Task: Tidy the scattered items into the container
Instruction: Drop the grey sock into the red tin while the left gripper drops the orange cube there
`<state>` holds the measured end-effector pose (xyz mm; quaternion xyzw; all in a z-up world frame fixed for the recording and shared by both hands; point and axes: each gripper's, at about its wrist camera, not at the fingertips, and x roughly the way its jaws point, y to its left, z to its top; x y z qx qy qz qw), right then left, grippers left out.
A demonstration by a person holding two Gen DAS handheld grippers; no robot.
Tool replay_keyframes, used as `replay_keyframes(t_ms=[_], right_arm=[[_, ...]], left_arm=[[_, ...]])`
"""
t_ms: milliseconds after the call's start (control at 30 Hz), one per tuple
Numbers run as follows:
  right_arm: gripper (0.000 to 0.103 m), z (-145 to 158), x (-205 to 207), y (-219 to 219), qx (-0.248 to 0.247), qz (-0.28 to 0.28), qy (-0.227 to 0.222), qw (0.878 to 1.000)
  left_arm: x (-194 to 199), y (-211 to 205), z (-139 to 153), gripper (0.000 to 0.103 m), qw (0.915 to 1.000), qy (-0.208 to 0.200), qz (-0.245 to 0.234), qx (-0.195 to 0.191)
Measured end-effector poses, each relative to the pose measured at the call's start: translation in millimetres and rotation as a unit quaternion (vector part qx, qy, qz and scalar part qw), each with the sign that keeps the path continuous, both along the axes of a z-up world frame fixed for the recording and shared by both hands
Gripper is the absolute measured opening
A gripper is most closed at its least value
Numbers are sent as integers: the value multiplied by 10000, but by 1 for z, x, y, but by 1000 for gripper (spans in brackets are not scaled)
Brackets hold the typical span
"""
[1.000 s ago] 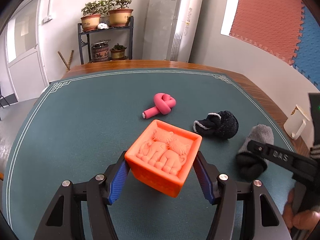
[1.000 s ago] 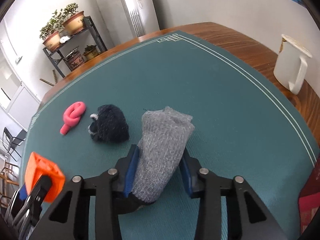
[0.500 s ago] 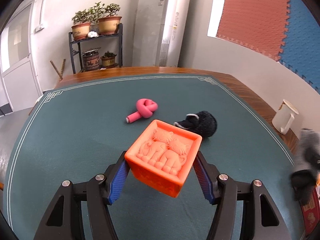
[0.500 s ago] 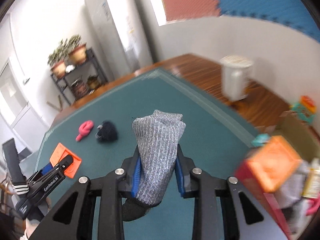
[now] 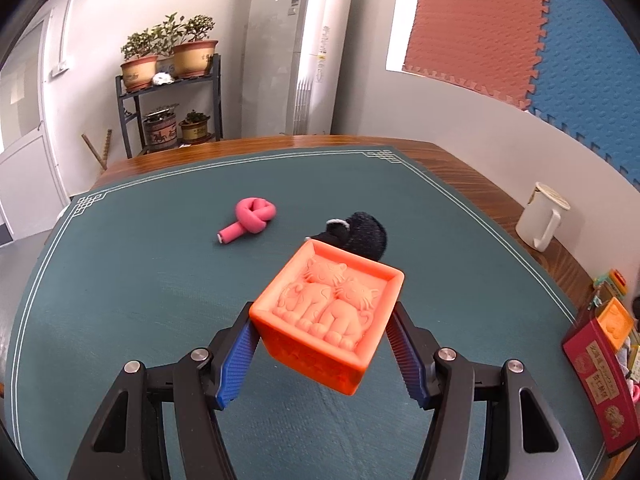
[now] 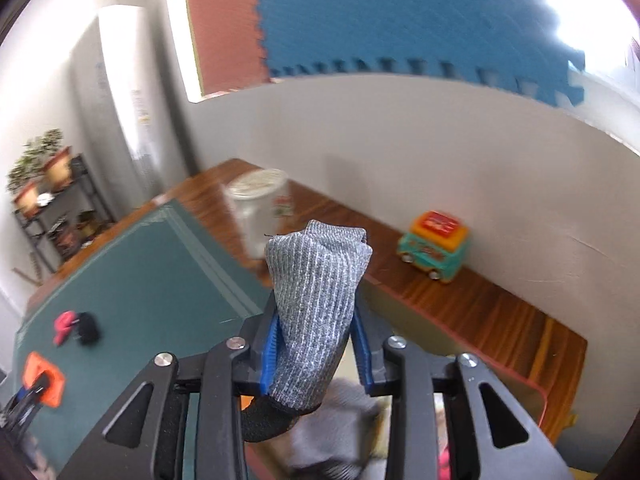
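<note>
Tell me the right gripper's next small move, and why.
Probably lower a little and let go: the right gripper has the grey sock between its opening jaws, already above the container where other items lie. The left gripper holds the orange block.

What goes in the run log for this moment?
left gripper: holds orange block | right gripper: jaws opening around grey sock | table: pink knot, black sock

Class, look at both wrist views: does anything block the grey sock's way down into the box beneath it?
Nothing visible does. The right gripper, its jaws opening, has the grey sock between its pads, over the box. Directly beneath is only soft, blurred clutter already inside; the toy van stands apart, by the wall.
</note>
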<state>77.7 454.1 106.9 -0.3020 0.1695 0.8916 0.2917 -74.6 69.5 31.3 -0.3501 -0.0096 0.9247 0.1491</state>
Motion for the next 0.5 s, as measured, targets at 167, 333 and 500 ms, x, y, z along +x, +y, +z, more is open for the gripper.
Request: replay_keyframes(t_ms=[167,333,500], right_arm=[[49,-17,-5,18,-142,-33,-201,9997],[69,-12,18,14,-120,9,95,9999],[69,0,40,9,-51,2,349,9994]], left_arm=[[10,7,5,65,9999,50,-133,20],[19,13,9,65,9996,90,-269,51],[27,24,9,65,9989,55,-467,80]])
